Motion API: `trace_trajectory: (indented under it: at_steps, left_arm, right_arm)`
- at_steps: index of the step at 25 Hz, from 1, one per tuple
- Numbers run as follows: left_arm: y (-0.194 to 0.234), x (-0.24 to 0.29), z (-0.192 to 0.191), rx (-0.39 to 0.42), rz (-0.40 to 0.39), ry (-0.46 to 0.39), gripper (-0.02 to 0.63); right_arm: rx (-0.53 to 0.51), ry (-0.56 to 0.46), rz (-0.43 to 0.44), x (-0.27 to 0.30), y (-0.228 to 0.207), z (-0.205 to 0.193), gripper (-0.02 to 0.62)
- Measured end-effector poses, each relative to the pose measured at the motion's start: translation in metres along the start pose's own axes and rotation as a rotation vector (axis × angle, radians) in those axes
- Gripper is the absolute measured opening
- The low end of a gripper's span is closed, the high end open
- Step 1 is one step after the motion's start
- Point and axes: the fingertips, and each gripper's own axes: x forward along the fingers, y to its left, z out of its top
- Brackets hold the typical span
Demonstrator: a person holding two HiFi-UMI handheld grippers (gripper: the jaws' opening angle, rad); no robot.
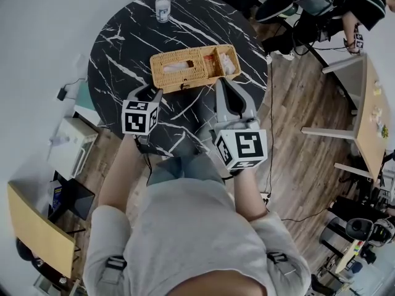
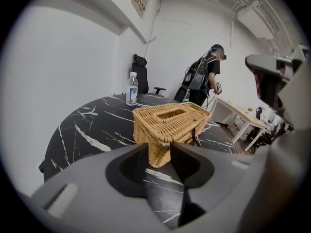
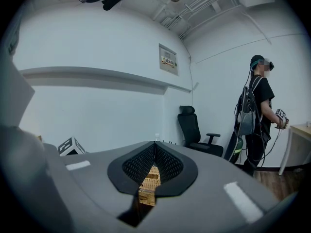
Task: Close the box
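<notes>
A wicker box (image 1: 195, 66) lies in the middle of the round black marble table (image 1: 117, 48). Its top has a long slot with something white inside, and pale items show at its right end. My left gripper (image 1: 150, 91) stands open at the box's near left corner. In the left gripper view that corner of the box (image 2: 167, 125) shows between the two spread fingertips of the gripper (image 2: 159, 152); I cannot tell whether they touch it. My right gripper (image 1: 223, 84) is at the box's near right corner, shut with its tips together (image 3: 154, 144). A strip of wicker (image 3: 147, 186) shows below them.
A clear water bottle (image 1: 162, 6) stands at the table's far edge. An office chair (image 2: 141, 74) is behind the table. A person (image 2: 204, 79) with a backpack stands beside a light wooden table (image 1: 370, 122) to the right. Cables run over the wooden floor (image 1: 296, 165).
</notes>
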Motion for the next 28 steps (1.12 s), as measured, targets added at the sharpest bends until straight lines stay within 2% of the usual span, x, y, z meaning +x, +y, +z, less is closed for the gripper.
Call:
trace_trajectory:
  at_steps: [15, 23, 28]
  left_arm:
    - [0.001, 0.0, -0.009, -0.006, 0.011, 0.02, 0.21]
    - [0.002, -0.008, -0.007, -0.021, 0.01, -0.009, 0.213]
    - [0.006, -0.02, 0.005, -0.023, 0.029, -0.053, 0.131]
  right_arm:
    - [0.006, -0.005, -0.005, -0.001, -0.001, -0.001, 0.005]
    - [0.004, -0.014, 0.0, 0.0, 0.003, 0.002, 0.005]
    - [0.004, -0.026, 0.009, 0.002, 0.009, 0.007, 0.005]
